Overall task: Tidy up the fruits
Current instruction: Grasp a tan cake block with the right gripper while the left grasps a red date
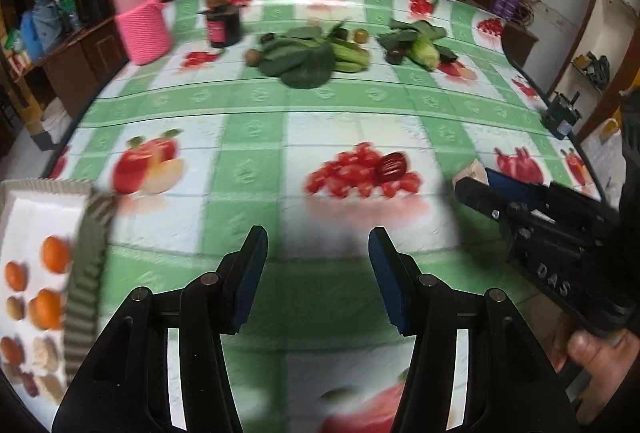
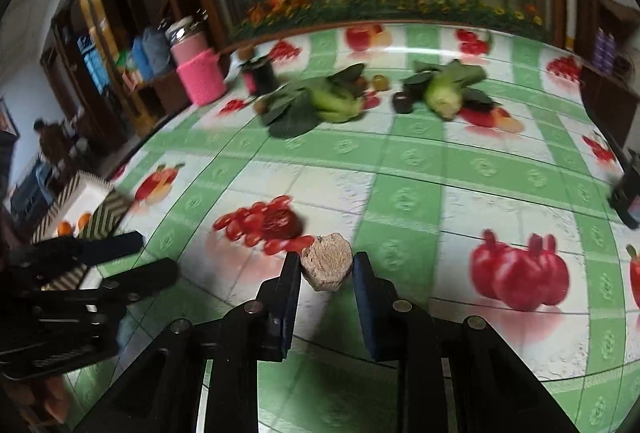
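Note:
My right gripper (image 2: 326,267) is shut on a beige walnut (image 2: 326,265), held above the table; both show at the right of the left wrist view, the gripper (image 1: 472,185) and the walnut (image 1: 472,171). My left gripper (image 1: 318,245) is open and empty above the tablecloth. A dark red date (image 1: 392,165) lies on the cloth ahead, also in the right wrist view (image 2: 280,223). A white striped-rim box (image 1: 86,233) at the left holds oranges (image 1: 54,253), walnuts and dates.
A pile of green vegetables and bananas (image 1: 308,59), corn (image 1: 424,51) and small fruits lies at the far side. A pink knitted container (image 1: 142,29) and a dark jar (image 1: 222,25) stand far left. A black device (image 1: 560,113) sits at the right table edge.

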The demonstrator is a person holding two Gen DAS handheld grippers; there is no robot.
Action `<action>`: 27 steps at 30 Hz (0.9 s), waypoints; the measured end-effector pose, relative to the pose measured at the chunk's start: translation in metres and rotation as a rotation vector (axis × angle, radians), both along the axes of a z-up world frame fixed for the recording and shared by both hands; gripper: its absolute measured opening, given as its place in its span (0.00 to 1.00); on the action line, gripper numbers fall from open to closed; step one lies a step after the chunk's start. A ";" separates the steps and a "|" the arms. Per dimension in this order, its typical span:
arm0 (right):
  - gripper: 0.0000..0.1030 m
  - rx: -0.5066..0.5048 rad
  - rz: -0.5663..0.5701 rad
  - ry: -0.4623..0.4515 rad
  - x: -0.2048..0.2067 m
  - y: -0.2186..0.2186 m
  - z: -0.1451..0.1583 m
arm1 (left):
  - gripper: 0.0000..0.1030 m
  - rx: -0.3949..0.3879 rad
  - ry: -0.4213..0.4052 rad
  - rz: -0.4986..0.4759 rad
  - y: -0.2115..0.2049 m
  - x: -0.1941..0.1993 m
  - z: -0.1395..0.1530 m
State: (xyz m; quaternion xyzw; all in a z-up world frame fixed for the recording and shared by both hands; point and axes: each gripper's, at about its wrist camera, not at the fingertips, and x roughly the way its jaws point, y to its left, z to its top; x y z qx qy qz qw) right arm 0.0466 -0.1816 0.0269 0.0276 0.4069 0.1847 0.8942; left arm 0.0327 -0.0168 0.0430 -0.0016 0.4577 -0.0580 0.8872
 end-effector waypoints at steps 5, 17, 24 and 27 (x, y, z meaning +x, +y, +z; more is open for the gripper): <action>0.25 0.040 -0.064 0.019 0.007 -0.024 -0.003 | 0.51 -0.009 -0.008 -0.016 -0.025 0.027 -0.002; 0.25 0.081 -0.065 0.008 0.011 -0.028 0.005 | 0.25 0.001 0.013 -0.072 -0.040 0.063 -0.027; 0.25 0.059 -0.005 0.024 0.008 -0.013 -0.002 | 0.25 -0.032 0.023 -0.084 -0.027 0.042 -0.022; 0.25 0.061 0.031 0.034 0.006 -0.004 -0.006 | 0.25 -0.022 0.014 -0.069 -0.016 0.026 -0.015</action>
